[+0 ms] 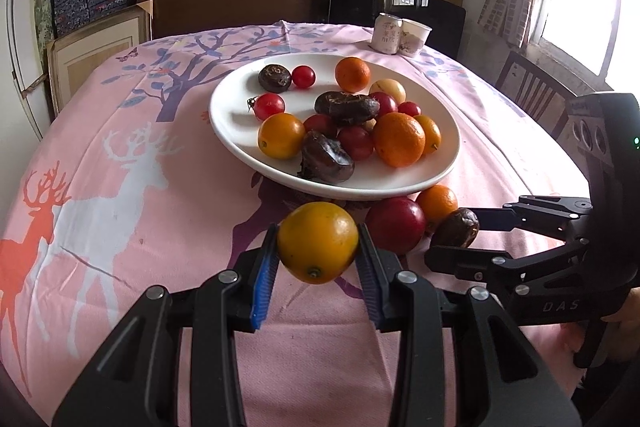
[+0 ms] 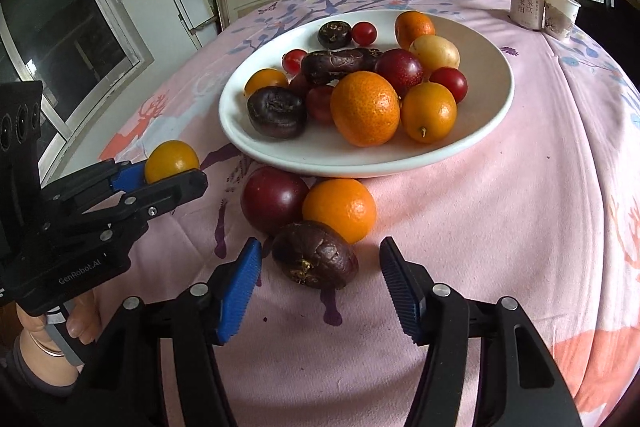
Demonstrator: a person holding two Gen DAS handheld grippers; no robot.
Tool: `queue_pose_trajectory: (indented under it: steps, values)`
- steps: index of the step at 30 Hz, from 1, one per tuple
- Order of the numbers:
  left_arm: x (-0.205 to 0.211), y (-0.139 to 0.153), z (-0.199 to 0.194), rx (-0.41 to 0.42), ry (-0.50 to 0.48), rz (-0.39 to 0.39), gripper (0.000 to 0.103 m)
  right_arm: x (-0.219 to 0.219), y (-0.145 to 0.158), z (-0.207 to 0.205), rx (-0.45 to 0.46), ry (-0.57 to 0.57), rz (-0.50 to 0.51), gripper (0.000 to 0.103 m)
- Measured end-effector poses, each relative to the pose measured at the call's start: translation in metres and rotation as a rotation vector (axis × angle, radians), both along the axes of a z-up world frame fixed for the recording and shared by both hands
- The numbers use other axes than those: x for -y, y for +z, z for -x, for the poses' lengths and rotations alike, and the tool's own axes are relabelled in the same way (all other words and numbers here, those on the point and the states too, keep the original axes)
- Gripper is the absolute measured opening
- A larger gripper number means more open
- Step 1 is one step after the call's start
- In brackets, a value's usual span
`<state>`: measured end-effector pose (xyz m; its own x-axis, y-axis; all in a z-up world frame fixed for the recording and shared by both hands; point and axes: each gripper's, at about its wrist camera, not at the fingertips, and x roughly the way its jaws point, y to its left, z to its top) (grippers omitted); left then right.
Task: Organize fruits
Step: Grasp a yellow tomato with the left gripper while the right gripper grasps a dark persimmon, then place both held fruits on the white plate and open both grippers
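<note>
Two grippers are working: our left gripper (image 1: pixel 318 253) is clenching a yellow orange (image 1: pixel 318 242) between its fingers for plating, while our right gripper (image 2: pixel 320 279) is straddling, untouched, a dark wrinkled fruit (image 2: pixel 315 255).

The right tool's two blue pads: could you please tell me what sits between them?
A dark wrinkled fruit lies on the pink tablecloth between the right tool's pads, untouched by either. The right wrist view shows it best.

left claw (image 1: pixel 318 247): clamped, angled down | right claw (image 2: pixel 320 291): jaws apart, angled down
</note>
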<state>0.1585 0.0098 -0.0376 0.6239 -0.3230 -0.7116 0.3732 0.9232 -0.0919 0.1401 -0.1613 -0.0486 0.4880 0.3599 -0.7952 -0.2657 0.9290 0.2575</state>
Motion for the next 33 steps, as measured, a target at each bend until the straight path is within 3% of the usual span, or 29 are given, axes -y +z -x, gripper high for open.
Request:
queue_pose_trajectory:
  steps: [4, 6, 9, 19, 23, 28, 33]
  values:
    - [0.000, 0.000, 0.000, 0.001, 0.001, -0.001, 0.037, 0.001, 0.001, -0.001, 0.000, 0.003, -0.008, 0.054]
    - [0.000, 0.000, 0.001, -0.002, 0.001, 0.001, 0.037, 0.001, 0.000, -0.001, -0.001, 0.009, -0.018, 0.044]
    - [0.000, 0.000, 0.000, -0.004, 0.003, 0.002, 0.037, 0.005, 0.001, 0.000, 0.001, 0.002, -0.039, 0.041]
    - [-0.002, 0.000, 0.001, 0.006, 0.013, 0.005, 0.037, 0.025, 0.003, 0.014, -0.010, -0.006, -0.136, 0.040]
    - [-0.006, 0.008, 0.009, 0.054, 0.025, 0.014, 0.037, 0.043, 0.009, 0.021, 0.011, -0.023, -0.191, 0.040]
    - [-0.006, 0.022, 0.004, 0.063, 0.016, 0.030, 0.037, 0.075, 0.040, 0.010, 0.063, -0.067, -0.249, 0.040]
    - [0.010, 0.051, -0.038, 0.085, 0.015, 0.019, 0.037, 0.076, 0.077, -0.039, 0.099, -0.081, -0.245, 0.040]
